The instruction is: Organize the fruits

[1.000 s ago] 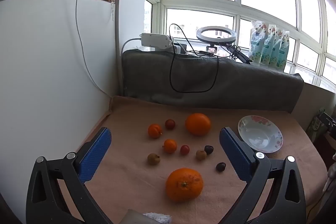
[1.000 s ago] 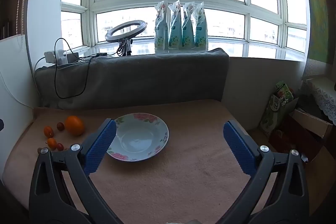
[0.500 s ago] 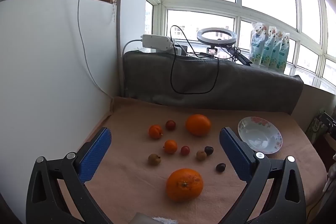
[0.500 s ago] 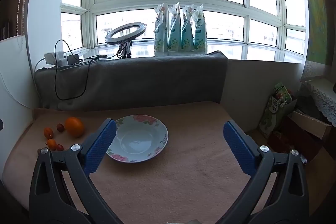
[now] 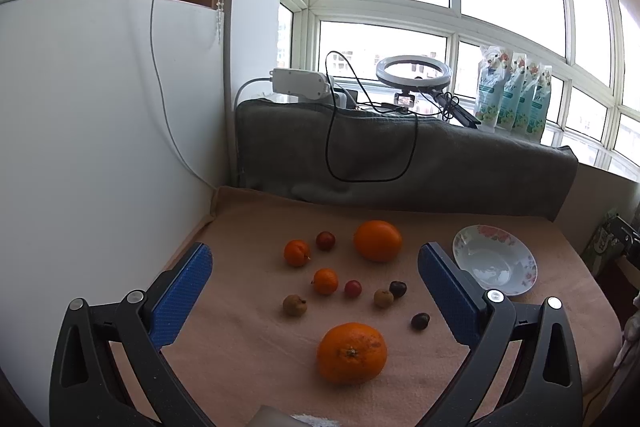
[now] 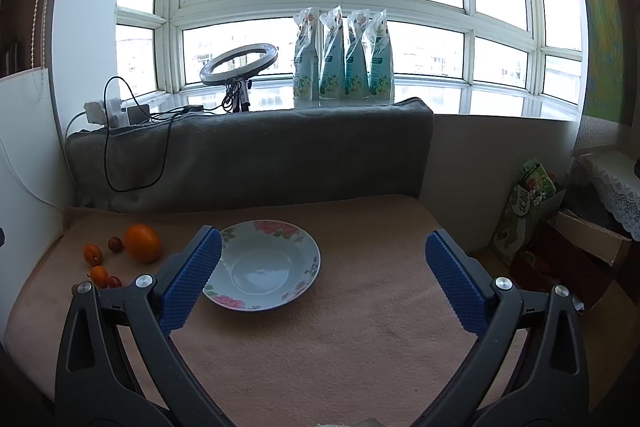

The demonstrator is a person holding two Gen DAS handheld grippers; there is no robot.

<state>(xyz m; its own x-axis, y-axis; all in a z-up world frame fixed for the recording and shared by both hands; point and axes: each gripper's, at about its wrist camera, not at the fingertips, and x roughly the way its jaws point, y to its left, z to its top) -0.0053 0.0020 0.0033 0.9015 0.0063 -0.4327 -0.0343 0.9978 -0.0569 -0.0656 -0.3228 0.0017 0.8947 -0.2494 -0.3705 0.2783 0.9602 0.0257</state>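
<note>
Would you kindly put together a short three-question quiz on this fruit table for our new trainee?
1. True or false: the floral plate already holds fruit.
2. Multiple choice: the left gripper is (a) shut on an orange, (b) open and holding nothing, (c) out of view.
3. Short answer: how many large oranges lie on the cloth, and which one lies nearest the left gripper's camera?

Key:
1. False; the plate is bare.
2. b; the right gripper is open too.
3. Two; the near orange lies closest, the far orange sits beyond the small fruits, toward the grey blanket.
</note>
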